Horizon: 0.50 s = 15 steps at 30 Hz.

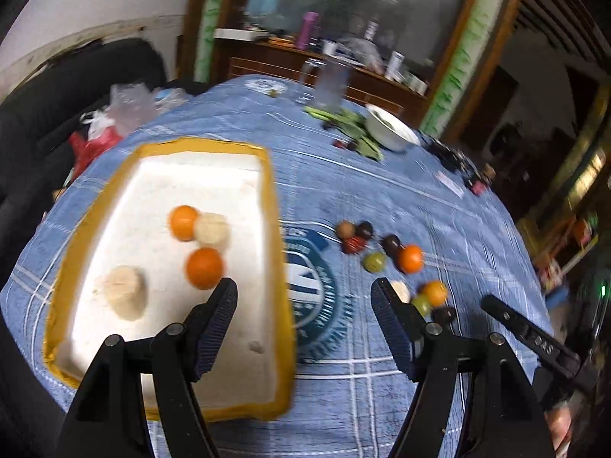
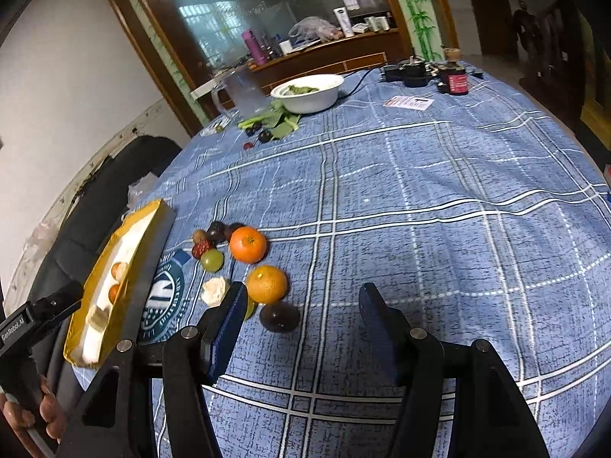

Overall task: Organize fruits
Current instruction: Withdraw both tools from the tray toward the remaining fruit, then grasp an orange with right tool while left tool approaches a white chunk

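Observation:
A white foam tray (image 1: 244, 362) with a yellow rim lies on the blue checked cloth. It holds two oranges (image 1: 204, 268) and two pale round fruits (image 1: 126, 297). My left gripper (image 1: 303, 294) is open and empty above the tray's right edge. To its right lies a loose group of fruit: an orange (image 1: 410, 258), a green one (image 1: 374, 261), dark plums (image 1: 391, 244). In the right wrist view my right gripper (image 2: 301, 297) is open and empty, just behind an orange (image 2: 266, 284) and a dark plum (image 2: 279, 316). A second orange (image 2: 247, 244) lies beyond.
A white bowl (image 2: 309, 93) with greens, a clear jug (image 2: 244, 93) and small dark fruits (image 2: 263, 135) stand at the table's far side. A charger and a red jar (image 2: 456, 82) sit far right. A black chair (image 2: 95, 198) stands left of the table.

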Available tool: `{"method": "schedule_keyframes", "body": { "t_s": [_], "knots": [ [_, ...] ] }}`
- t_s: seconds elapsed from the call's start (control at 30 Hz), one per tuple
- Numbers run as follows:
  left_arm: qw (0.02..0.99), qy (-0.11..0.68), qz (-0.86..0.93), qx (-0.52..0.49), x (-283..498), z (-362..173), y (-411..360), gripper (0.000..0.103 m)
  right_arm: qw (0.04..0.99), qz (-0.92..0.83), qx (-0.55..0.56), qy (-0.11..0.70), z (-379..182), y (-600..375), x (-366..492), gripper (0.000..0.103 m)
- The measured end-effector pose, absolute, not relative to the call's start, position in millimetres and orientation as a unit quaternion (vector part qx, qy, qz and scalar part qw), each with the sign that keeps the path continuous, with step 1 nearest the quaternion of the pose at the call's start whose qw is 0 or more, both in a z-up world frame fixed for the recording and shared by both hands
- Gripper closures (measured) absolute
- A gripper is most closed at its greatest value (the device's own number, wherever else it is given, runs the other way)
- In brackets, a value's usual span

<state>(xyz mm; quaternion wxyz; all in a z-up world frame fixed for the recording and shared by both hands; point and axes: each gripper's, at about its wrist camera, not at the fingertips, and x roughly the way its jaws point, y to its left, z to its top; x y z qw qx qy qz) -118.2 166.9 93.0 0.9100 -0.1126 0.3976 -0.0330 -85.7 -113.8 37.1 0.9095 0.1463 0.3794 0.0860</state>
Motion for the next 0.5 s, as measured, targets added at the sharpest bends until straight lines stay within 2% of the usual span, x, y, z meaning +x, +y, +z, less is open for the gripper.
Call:
{"method": "schedule_keyframes", "body": {
  "t_s": [0.3,0.5],
  "knots": [
    [0.899,0.424,-0.105,-0.035,-103.3,65.6,102.3,0.031,0.895,0.138,0.093,0.413,34.5,-82.3,-47.2,0.038],
    [0.887,0.446,-0.115,-0.027,-87.0,47.1,88.6,0.038,0.888,0.155,0.065,0.428,28.3,-68.2,-18.2,0.038]
  ]
}}
